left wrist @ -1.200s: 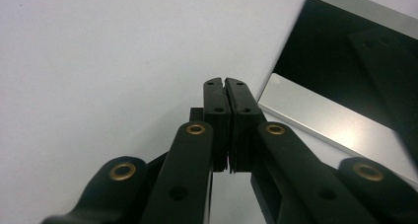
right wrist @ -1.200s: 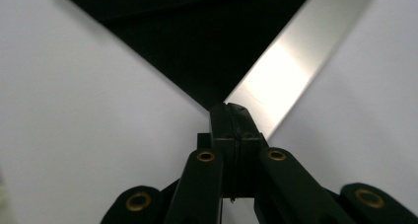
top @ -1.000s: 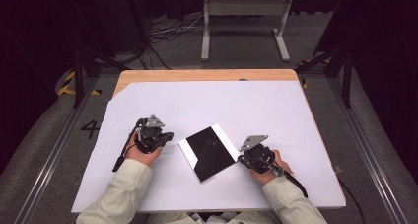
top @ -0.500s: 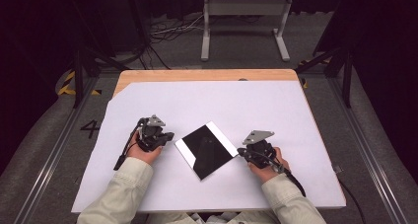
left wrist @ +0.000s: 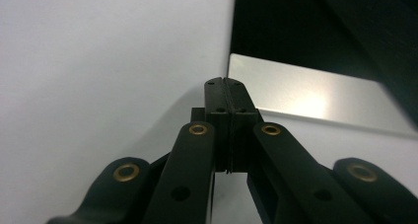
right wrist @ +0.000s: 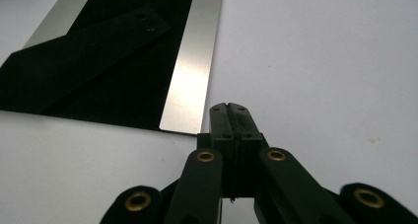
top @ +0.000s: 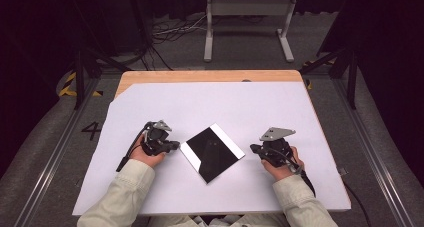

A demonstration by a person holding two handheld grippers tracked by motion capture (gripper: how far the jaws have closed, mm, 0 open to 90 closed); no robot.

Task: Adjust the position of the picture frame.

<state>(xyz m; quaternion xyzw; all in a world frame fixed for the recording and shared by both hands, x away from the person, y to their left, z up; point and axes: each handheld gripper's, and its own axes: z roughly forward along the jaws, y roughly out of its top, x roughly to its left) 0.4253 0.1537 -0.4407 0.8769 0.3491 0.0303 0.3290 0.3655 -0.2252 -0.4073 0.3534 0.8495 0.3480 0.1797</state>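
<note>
- Jaws: I see the left gripper (top: 172, 146) pressed fully together with nothing between; its tips sit just beside the left corner of the panel.
- The black panel (top: 212, 152) with silver strips lies flat, turned diamond-wise, on the white sheet (top: 225, 102) nearer the desk's front edge, between both grippers.
- Right gripper (top: 255, 149): jaws also fully together, empty, near the panel's right corner, not touching.

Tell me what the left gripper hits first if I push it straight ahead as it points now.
Most likely the silver edge strip of the black plate: the left gripper, shut, points at its near corner just ahead. The gap is hard to judge.
</note>
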